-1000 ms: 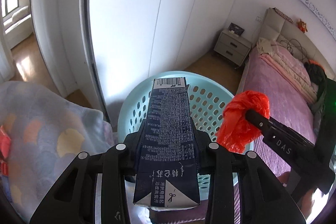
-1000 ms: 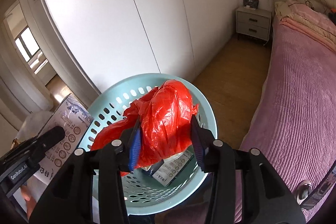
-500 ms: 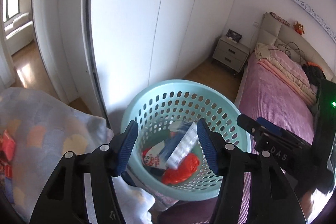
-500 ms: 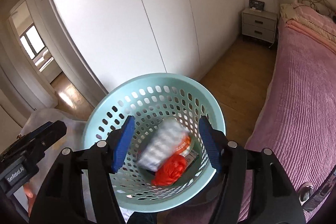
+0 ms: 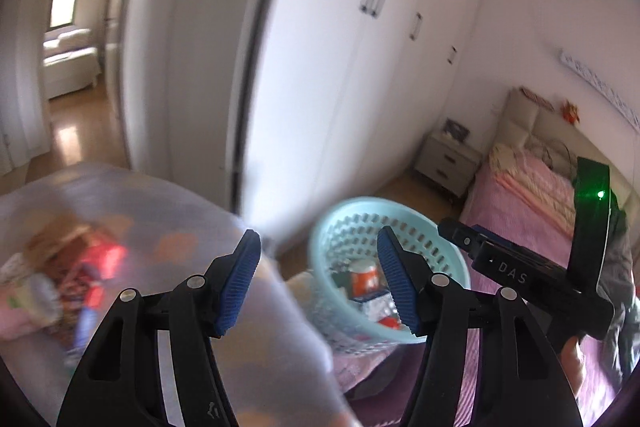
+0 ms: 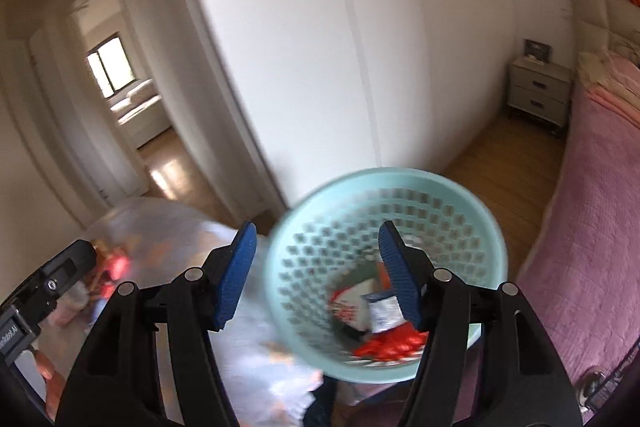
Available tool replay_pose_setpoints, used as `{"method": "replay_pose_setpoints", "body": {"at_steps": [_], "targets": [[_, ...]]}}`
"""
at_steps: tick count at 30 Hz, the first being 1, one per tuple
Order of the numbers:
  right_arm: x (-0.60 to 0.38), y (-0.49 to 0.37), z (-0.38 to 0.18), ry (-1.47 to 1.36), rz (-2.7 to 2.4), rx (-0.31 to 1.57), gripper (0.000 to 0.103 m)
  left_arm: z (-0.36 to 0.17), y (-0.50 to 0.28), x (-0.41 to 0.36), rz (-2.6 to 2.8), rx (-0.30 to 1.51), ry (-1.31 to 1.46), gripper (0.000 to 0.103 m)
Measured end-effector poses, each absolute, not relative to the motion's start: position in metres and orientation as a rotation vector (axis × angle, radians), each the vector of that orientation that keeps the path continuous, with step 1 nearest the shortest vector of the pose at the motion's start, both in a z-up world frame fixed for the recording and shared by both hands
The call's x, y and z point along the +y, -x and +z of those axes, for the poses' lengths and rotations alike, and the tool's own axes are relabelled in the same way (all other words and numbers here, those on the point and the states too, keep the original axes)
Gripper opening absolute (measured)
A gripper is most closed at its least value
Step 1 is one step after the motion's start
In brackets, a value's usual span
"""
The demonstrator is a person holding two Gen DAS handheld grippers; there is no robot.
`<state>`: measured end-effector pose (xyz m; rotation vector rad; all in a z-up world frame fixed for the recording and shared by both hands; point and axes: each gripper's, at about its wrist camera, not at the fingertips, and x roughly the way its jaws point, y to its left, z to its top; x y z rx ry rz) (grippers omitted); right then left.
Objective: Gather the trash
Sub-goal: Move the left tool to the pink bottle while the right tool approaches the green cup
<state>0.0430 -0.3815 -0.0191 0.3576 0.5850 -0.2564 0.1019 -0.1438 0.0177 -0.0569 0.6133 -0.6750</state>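
Observation:
A pale turquoise perforated basket (image 5: 448, 259) (image 6: 320, 211) stands on the bed's edge. In it lie a red plastic bag (image 6: 384, 345) and a carton and wrappers (image 6: 384, 309) (image 5: 368, 281). My left gripper (image 5: 320, 283) is open and empty, left of and above the basket. My right gripper (image 6: 316, 271) is open and empty over the basket's near left rim; its body shows in the left wrist view (image 5: 516, 275). More trash, red and blurred (image 5: 98, 263) (image 6: 114, 265), lies on a patterned blanket at the left.
The light patterned blanket (image 5: 180, 211) covers the near left. A pink bedspread (image 6: 592, 227) is at the right. White wardrobe doors (image 6: 360, 47) stand behind, with a bedside cabinet (image 6: 538, 95) and wood floor beyond. A doorway (image 5: 68, 67) opens far left.
A second ago my left gripper held the dark carton and my right the red bag; both were let go into the basket. Both views have since swung left, with motion blur.

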Motion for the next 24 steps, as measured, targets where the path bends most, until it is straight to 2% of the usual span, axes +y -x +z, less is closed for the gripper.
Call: {"method": "replay_pose_setpoints", "body": {"at_steps": [9,12,19,24], "targets": [[-0.269,-0.07,-0.01,-0.254,-0.05,0.583,0.06,0.031,-0.109,-0.017,-0.466,0.578,0.116,0.06],[-0.229,-0.077,-0.02,-0.226,0.031,0.605,0.06,0.027,-0.12,0.027,-0.371,0.599,0.146,0.065],[-0.128,-0.084,-0.057,-0.142,0.214,0.696,0.06,0.008,-0.153,0.097,-0.243,0.668,0.161,0.065],[-0.093,-0.085,-0.08,-0.148,0.296,0.783,0.06,-0.015,-0.178,0.136,-0.197,0.736,0.169,0.064]]}}
